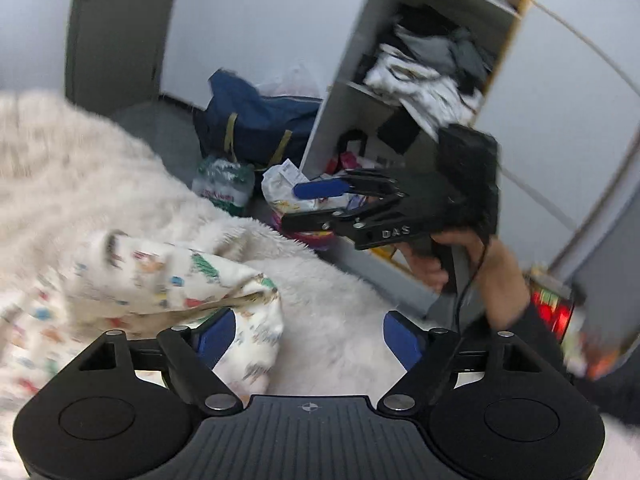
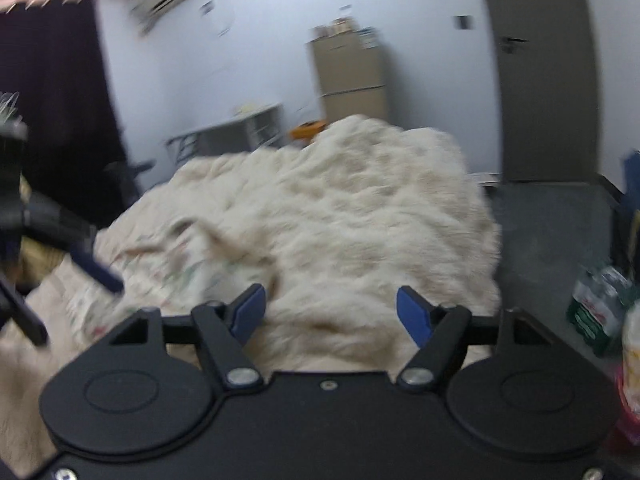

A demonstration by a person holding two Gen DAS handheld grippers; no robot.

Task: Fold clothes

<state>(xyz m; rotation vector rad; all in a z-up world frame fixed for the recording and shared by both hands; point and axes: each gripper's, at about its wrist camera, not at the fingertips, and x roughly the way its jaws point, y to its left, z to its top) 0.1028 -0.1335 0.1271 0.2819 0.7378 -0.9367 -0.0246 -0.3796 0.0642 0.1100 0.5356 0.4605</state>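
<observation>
In the left wrist view the left gripper [image 1: 308, 336] sits nearest, its jaws wide with nothing between them; the blue pad of its left finger [image 1: 214, 334] lies just beside, perhaps touching, a fold of the printed garment [image 1: 168, 280], though blur hides any contact; the garment, white with small coloured figures, lies bunched on the fluffy cream blanket [image 1: 340, 300] covering the bed, toward the blanket's near left part; bare blanket shows between the jaws.

Beyond it the right gripper [image 1: 316, 204] hangs above the blanket's right edge, gripped by a hand [image 1: 436, 260]; its jaws stand apart, one blue pad above, one dark finger below, holding nothing.

Past the bed's edge on the floor lie a pack of bottles [image 1: 222, 186], a crumpled bag [image 1: 286, 192] and a navy bag [image 1: 256, 120]; a shelf [image 1: 420, 64] stuffed with clothes stands behind; farther back is a door [image 1: 116, 28].

In the right wrist view the right gripper [image 2: 330, 312] has its jaws wide over the blanket [image 2: 340, 208]; the garment [image 2: 172, 268] lies ahead toward the left, blurred; the left gripper [image 2: 92, 268] enters from the left edge, just above the garment; at the far wall stand a cabinet [image 2: 350, 76] and a rack [image 2: 228, 136].
</observation>
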